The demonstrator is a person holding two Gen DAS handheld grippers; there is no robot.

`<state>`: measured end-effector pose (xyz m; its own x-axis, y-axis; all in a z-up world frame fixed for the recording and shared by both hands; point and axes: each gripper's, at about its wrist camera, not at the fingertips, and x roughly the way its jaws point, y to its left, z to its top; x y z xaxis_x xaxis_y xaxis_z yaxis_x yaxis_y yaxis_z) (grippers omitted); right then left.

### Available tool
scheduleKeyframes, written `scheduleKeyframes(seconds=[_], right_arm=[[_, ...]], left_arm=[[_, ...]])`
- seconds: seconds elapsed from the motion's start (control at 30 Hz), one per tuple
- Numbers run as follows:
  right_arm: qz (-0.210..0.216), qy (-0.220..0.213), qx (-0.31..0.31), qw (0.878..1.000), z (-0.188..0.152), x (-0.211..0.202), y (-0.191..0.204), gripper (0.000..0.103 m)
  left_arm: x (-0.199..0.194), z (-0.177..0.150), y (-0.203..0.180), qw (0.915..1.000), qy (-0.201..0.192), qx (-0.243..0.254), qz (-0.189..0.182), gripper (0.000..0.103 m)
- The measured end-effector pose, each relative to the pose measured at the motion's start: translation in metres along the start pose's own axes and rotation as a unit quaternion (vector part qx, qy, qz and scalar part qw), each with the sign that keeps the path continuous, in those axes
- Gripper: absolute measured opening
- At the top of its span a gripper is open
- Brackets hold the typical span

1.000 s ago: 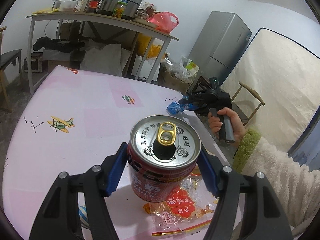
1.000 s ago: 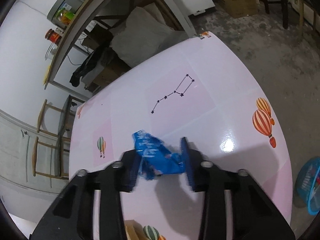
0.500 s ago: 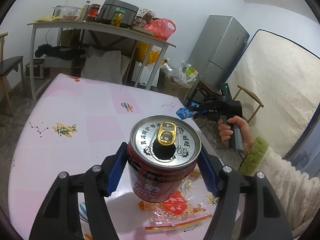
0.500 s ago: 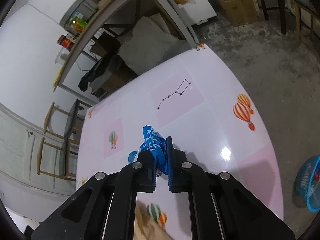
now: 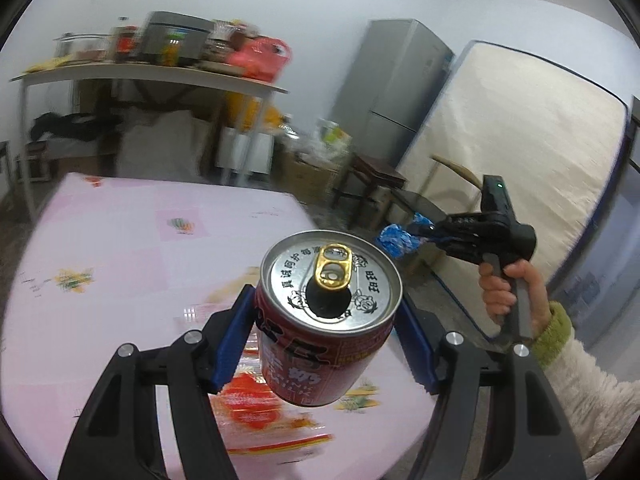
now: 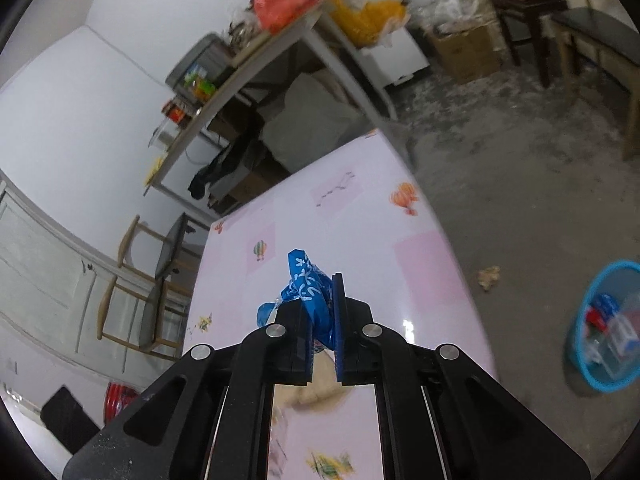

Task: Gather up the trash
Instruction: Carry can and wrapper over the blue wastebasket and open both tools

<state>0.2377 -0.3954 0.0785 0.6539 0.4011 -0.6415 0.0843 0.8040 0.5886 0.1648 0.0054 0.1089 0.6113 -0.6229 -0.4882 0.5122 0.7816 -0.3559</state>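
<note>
Ribbed red can [image 5: 326,332] — crinkled blue wrapper [image 6: 310,296]

Both wrist cameras look down from close above the pink table [image 5: 100,248]

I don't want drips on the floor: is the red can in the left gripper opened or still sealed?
Opened. The red can shows a dark hole under its gold pull tab; whether liquid remains, cannot tell.

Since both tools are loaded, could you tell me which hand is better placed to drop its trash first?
Probably the right: its tool holds the blue wrapper, and the blue basket on the floor shows in its view. The left tool holds the can.
</note>
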Motion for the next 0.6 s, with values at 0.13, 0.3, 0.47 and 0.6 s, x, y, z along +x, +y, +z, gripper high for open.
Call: scheduleKeyframes(seconds=[0.13,0.3,0.47,0.6], right_arm=[[-0.030,-0.028,0.038,0.998,-0.029,-0.058,-0.051,0.006],[-0.069,-0.056,0.102,0.991,-0.067,-0.109,-0.123,0.006],[-0.096,-0.068,0.186,0.976,-0.101,-0.129,-0.200,0.006],[-0.116,-0.077,0.230,0.963,-0.117,-0.130,-0.246,0.006]], left_arm=[[0.034,0.006,-0.047,0.9979,0.025,0.030,-0.051,0.066],[0.098,0.009,-0.112,0.9880,0.085,0.069,-0.108,0.066],[0.177,0.001,-0.172,0.9746,0.154,0.091,-0.135,0.066],[0.253,-0.013,-0.213,0.9634,0.211,0.100,-0.131,0.066]])
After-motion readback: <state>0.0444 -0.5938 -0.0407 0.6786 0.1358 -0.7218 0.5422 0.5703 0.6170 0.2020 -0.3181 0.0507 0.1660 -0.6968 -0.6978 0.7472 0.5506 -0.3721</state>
